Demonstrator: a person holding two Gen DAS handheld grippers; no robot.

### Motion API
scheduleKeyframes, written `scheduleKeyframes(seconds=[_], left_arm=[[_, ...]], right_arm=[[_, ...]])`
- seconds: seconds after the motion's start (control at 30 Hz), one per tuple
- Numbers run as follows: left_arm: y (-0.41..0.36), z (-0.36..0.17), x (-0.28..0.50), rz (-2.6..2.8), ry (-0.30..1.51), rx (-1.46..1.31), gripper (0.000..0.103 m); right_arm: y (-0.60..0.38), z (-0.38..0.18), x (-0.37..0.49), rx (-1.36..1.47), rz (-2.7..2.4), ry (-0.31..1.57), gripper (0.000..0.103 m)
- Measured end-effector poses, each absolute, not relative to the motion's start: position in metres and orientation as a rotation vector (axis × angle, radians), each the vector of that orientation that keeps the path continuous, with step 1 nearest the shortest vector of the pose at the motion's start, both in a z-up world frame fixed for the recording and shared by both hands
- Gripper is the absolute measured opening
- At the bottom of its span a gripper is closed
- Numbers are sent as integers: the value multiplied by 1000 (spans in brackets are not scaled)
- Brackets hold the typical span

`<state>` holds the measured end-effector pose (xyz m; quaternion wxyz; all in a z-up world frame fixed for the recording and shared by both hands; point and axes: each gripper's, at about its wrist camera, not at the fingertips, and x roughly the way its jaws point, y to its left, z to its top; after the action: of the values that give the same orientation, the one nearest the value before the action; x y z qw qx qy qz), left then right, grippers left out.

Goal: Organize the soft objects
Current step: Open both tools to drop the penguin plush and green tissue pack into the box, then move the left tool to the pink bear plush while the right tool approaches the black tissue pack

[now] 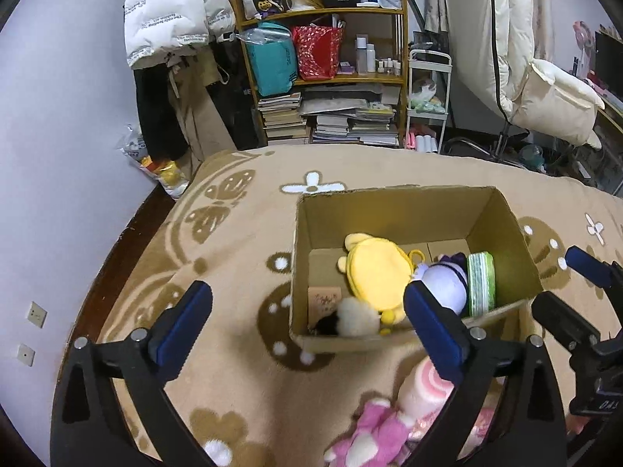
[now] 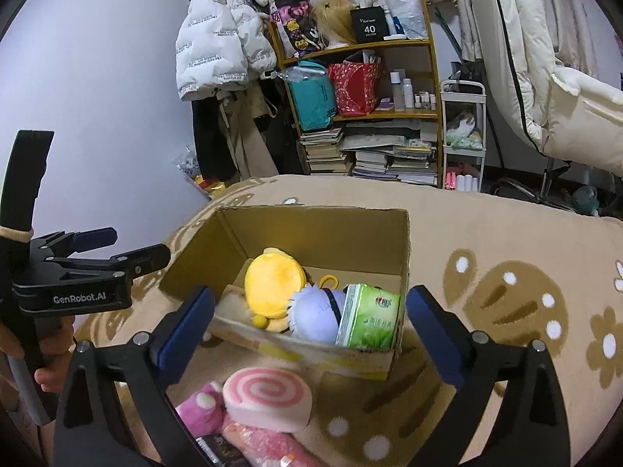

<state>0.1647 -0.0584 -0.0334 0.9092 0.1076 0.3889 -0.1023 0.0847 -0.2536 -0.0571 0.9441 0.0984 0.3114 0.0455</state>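
**Crowded box, loose pile: where the next pick could slip**

Beside the near wall of the cardboard box (image 2: 272, 344), the remaining soft things are lying on the patterned blanket (image 2: 506, 233): a pink swirl cushion (image 2: 266, 397) resting on a pink plush (image 2: 202, 408), with a dark packet partly hidden under them. Both the left hand-held gripper (image 1: 307, 330) and the right hand-held gripper (image 2: 309, 323) are hanging released and holding nothing.

Inside the box, a yellow plush (image 2: 270, 284), a pale purple plush (image 2: 317, 309) and a green tissue pack (image 2: 368, 317) are crowding the right half; free floor is showing only toward the left. Likely trouble: a closing jaw is catching the plush along with the cushion, or a carried item is clipping the box's near rim and shoving the light box across the blanket. The two tools are sitting close together, so their paths may be crossing.
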Motion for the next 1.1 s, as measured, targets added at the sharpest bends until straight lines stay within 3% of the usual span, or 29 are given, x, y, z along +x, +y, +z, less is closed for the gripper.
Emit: scheduleKeyframes(seconds=[0.47,1.1], left_arm=[[-35,-24,109,-208,886,200,100],[-21,-47,80,-201,1036,227,100]], right_arm=[[-232,-45,30,147,105,630,103],[-200,-68,-6,107,113,718,103]])
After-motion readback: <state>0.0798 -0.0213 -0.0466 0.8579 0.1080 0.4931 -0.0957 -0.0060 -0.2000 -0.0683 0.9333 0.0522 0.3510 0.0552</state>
